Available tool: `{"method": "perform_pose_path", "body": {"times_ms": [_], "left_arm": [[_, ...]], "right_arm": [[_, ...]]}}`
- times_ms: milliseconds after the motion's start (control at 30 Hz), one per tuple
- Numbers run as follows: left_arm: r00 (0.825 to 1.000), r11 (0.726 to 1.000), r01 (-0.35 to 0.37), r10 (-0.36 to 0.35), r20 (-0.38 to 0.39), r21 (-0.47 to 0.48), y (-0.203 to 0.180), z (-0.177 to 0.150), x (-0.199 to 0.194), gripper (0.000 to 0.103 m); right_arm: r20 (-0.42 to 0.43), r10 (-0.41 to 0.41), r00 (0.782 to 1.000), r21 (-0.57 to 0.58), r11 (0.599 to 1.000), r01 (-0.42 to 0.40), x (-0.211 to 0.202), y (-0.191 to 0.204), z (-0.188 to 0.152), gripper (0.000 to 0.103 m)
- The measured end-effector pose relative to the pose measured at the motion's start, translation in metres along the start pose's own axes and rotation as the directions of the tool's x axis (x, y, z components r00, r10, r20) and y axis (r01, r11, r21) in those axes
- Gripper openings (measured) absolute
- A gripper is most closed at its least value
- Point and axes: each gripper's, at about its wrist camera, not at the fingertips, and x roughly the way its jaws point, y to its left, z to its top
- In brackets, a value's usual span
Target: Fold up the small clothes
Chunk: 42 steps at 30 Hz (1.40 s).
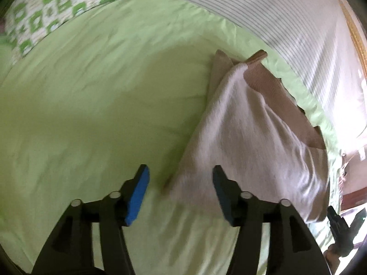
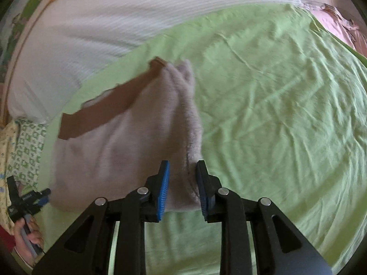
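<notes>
Two grippers work over a green bedsheet (image 1: 91, 105). The right gripper (image 2: 182, 183) is clamped on the near edge of a pale fleecy garment (image 2: 128, 142), a bunched fold of fabric pinched between its blue pads. The left gripper (image 1: 181, 194) stands released, jaws wide apart above the garment's near corner, nothing between them. The garment lies folded lengthwise, its long axis running away from both grippers toward a brown ribbed band (image 2: 103, 112) at the far end, near the striped cover (image 2: 114, 27). Judged from this, the right hand, already gripping, is better placed to carry the near end over.
</notes>
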Motion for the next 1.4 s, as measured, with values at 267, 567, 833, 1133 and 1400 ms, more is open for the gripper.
{"method": "perform_pose_path", "body": {"times_ms": [267, 567, 833, 1133, 1400], "left_arm": [[0.995, 0.996, 0.046, -0.052, -0.089, -0.077, -0.005, -0.038, 0.002, 0.068], [0.988, 0.991, 0.071, -0.086, -0.130, -0.118, -0.030, -0.037, 0.028, 0.072], [0.985, 0.982, 0.065, -0.091, -0.145, -0.175, -0.033, -0.032, 0.045, 0.080], [0.994, 0.952, 0.061, -0.086, -0.071, -0.301, -0.027, -0.022, 0.054, 0.085], [1.000, 0.963, 0.019, -0.024, -0.017, -0.270, -0.043, -0.006, 0.061, 0.067]], "right_arm": [[-0.001, 0.098, 0.995, -0.052, 0.994, -0.098, 0.002, 0.049, -0.001, 0.031], [-0.078, 0.191, 0.979, -0.201, 0.958, -0.203, 0.037, 0.122, 0.005, 0.031], [-0.223, 0.203, 0.953, -0.293, 0.919, -0.264, 0.125, 0.188, 0.026, 0.039], [-0.197, 0.081, 0.977, -0.227, 0.966, -0.126, 0.195, 0.200, 0.057, 0.040], [-0.108, 0.204, 0.973, -0.051, 0.976, -0.210, 0.138, 0.175, 0.063, 0.040]]}}
